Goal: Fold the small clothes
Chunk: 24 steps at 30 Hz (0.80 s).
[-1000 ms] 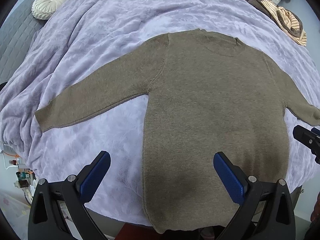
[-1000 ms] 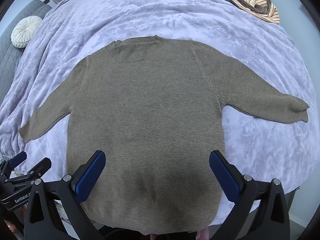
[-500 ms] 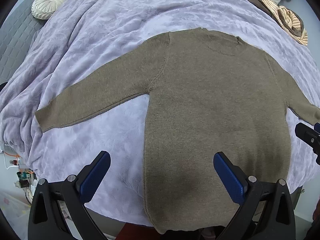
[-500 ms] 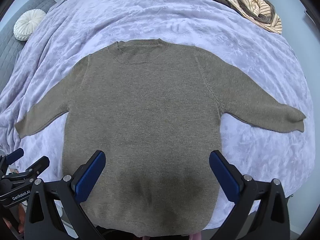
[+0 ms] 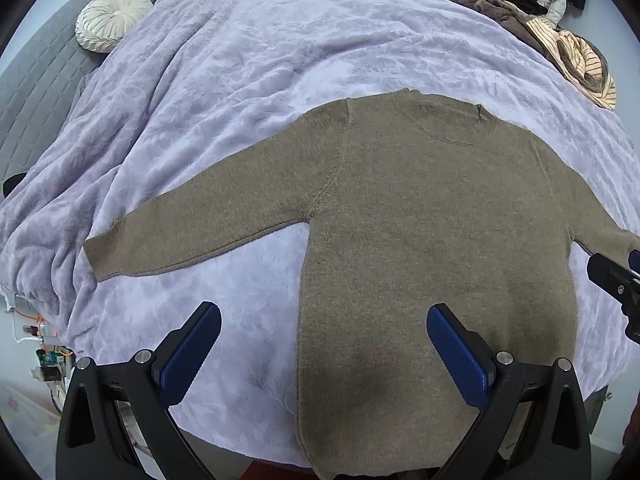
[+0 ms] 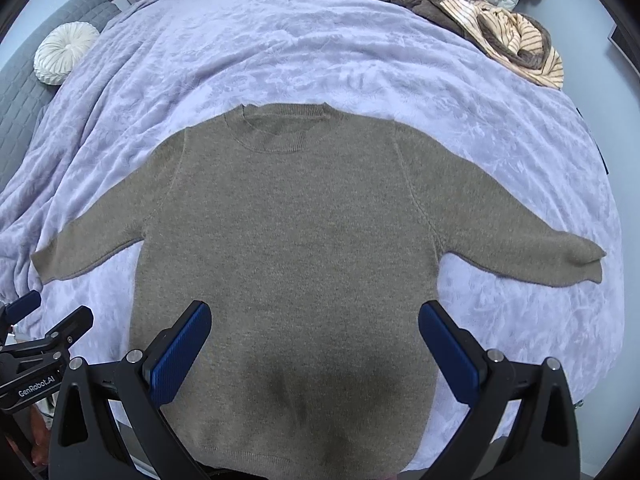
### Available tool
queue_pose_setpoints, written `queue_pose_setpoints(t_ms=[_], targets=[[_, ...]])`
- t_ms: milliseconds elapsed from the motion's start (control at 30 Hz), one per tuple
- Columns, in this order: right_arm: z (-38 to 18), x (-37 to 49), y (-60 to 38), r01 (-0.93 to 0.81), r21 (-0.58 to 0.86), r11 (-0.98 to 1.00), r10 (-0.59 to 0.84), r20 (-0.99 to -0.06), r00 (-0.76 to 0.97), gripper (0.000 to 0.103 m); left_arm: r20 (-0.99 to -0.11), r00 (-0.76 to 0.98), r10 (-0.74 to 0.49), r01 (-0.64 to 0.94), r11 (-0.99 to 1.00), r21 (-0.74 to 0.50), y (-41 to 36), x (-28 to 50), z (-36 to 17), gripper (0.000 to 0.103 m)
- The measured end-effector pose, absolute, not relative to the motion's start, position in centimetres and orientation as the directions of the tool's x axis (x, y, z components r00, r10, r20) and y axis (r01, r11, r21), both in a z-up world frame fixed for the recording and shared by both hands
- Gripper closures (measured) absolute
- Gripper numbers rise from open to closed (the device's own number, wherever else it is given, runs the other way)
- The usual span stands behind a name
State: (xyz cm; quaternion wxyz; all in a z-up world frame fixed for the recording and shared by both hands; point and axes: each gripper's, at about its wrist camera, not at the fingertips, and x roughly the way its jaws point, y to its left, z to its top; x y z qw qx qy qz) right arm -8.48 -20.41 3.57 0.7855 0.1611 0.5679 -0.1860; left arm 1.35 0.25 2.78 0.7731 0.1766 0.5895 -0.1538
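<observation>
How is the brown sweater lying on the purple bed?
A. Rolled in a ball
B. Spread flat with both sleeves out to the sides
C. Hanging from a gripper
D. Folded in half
B: the sweater lies flat on the purple blanket with one sleeve stretched out to each side, and both grippers, left and right, are open and hold nothing.

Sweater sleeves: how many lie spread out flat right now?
2. On the sweater, the left sleeve reaches toward the bed's left edge, the right sleeve toward its right. Neither is folded in.
</observation>
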Motion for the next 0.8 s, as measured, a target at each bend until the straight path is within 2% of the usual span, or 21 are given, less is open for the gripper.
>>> queue_pose_setpoints(t_ms=[500, 800], targets=[[7.0, -7.0, -20.0, 0.450, 0.054, 0.891, -0.128, -0.922, 0.366, 0.000, -0.934, 0.353, -0.051, 0.417, 0.902, 0.109, 0.0, 2.6, 6.4, 0.000], [6.7, -7.0, -19.8, 0.448, 0.042, 0.893, -0.131, -0.928, 0.349, 0.000, -0.937, 0.343, -0.065, 0.419, 0.903, 0.091, 0.1, 2.5, 6.4, 0.000]])
